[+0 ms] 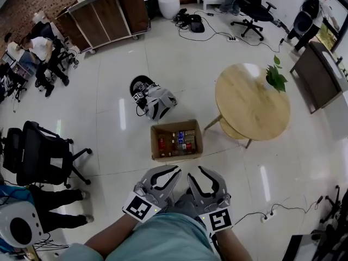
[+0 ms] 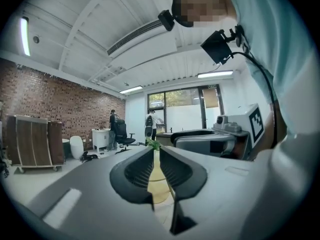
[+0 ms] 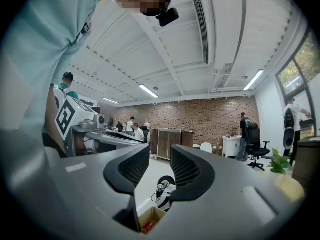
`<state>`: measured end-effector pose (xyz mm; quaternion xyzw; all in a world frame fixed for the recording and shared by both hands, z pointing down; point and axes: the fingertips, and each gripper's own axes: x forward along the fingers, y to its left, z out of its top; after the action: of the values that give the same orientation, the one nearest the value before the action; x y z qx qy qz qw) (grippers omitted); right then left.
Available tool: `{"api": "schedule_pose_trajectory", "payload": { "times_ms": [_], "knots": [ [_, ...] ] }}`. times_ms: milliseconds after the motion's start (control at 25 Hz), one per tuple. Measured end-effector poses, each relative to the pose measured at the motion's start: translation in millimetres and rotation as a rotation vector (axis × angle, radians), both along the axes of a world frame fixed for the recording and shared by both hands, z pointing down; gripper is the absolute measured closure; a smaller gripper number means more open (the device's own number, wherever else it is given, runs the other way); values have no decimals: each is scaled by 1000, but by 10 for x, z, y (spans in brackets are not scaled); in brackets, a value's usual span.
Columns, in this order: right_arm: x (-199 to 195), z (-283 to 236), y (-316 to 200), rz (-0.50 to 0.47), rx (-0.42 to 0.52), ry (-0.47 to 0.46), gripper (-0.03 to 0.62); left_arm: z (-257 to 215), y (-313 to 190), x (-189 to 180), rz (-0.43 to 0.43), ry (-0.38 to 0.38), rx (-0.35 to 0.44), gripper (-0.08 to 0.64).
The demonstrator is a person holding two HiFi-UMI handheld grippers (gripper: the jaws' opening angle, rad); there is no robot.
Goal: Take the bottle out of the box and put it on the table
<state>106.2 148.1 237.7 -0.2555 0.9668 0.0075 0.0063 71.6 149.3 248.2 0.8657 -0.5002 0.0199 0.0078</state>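
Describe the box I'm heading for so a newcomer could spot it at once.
Find the round wooden table with a small plant on it. On the pale tiled floor just left of it in the head view sits an open brown cardboard box with bottles inside. Its nearest neighbour, a rounded grey-and-white bundle with square markers, lies beyond it; only the box is rectangular, brown and open-topped.

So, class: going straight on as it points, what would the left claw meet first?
Nothing close. The left claw aims towards the round table; its plant looks first in line, though depth is unclear.
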Motion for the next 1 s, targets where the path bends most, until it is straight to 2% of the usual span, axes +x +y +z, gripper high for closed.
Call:
{"api": "schedule_pose_trajectory", "payload": {
  "times_ms": [160,280,400,520,720,800,1000],
  "knots": [
    [-118,66,-201,-20,-16,6,474,122,-194,-118,-9,-54,-23,510],
    [-347,3,-365,-36,-18,11,474,186,-374,-314,-13,-107,-13,457],
    [-666,-115,-481,-56,1,35,474,174,-548,-592,-21,-67,1,454],
    [-1012,-148,-654,-62,18,72,474,90,-762,-906,-35,15,28,456],
    [-1510,-151,-1004,-19,39,97,474,60,-1067,-1368,-14,30,67,467],
    [-1675,-117,-1123,-12,36,122,474,79,-1170,-1548,-20,47,64,498],
    [-1875,-94,-1336,-20,35,152,474,121,-1348,-1789,-42,63,53,549]
  ]
}}
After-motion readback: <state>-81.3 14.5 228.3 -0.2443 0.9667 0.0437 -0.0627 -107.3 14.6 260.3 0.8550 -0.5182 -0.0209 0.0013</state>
